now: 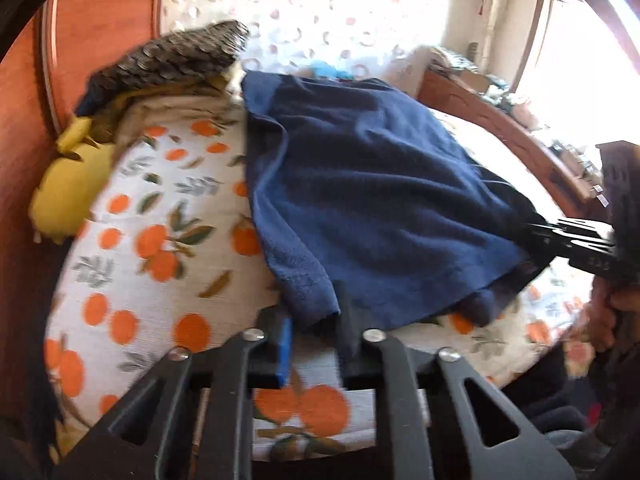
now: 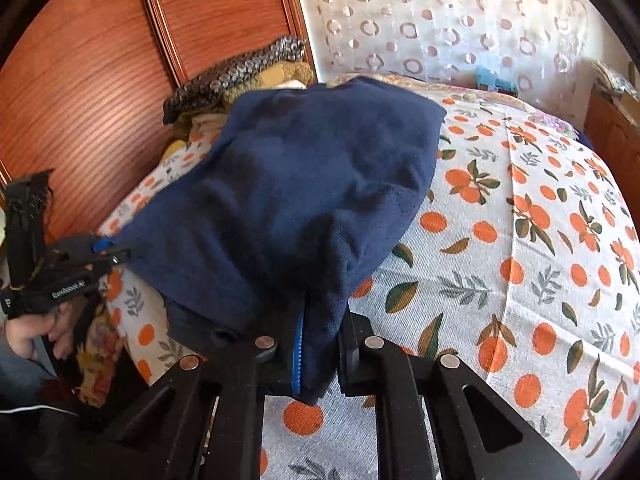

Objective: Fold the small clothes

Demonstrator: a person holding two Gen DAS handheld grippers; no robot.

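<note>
Your left gripper (image 1: 316, 344) and right gripper (image 2: 320, 356) are each clamped on a near corner of the navy garment (image 2: 288, 184). It drapes over the orange-print bedspread (image 2: 520, 240); beyond it, a clothes pile (image 2: 240, 80) against the wooden headboard (image 2: 100, 80).

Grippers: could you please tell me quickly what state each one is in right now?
Left gripper: closed on a corner of the navy cloth.
Right gripper: closed on another corner of it.
</note>
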